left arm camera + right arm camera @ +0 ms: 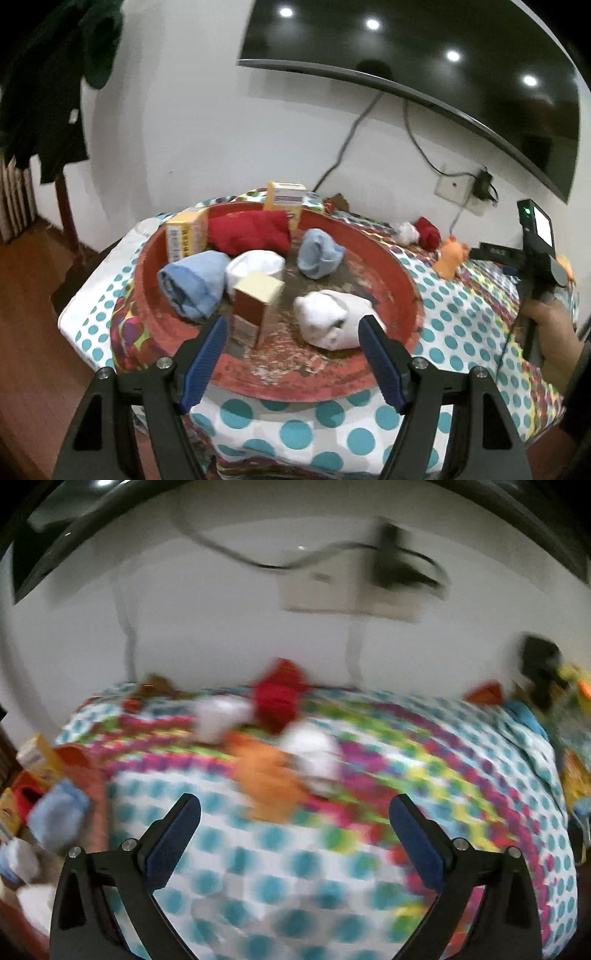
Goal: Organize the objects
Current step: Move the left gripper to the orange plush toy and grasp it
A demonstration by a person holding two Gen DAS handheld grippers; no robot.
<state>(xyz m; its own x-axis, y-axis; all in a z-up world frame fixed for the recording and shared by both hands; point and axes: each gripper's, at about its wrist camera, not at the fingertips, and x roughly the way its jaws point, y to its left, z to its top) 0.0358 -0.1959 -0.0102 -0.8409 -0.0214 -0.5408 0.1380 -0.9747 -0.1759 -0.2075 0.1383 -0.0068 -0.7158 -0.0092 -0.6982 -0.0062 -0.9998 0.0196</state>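
A round red tray (pixel 388 373) on the dotted tablecloth holds rolled socks: two blue (pixel 195 284) (pixel 318 256), two white (pixel 332 319) (pixel 256 266), one red (pixel 251 232), and several small boxes (pixel 255 295). My left gripper (pixel 293 328) is open and empty above the tray's near rim. My right gripper (pixel 295 805) is open and empty over the cloth, short of an orange toy (pixel 269 771), a white sock (pixel 314 753) and a red sock (pixel 279 698). The right view is blurred.
The table (pixel 461 325) stands against a white wall with a socket (pixel 454 186) and cables under a wall TV (pixel 424 62). Wooden floor (pixel 33 314) lies to the left. My right hand tool (pixel 535 254) shows at the left view's right edge.
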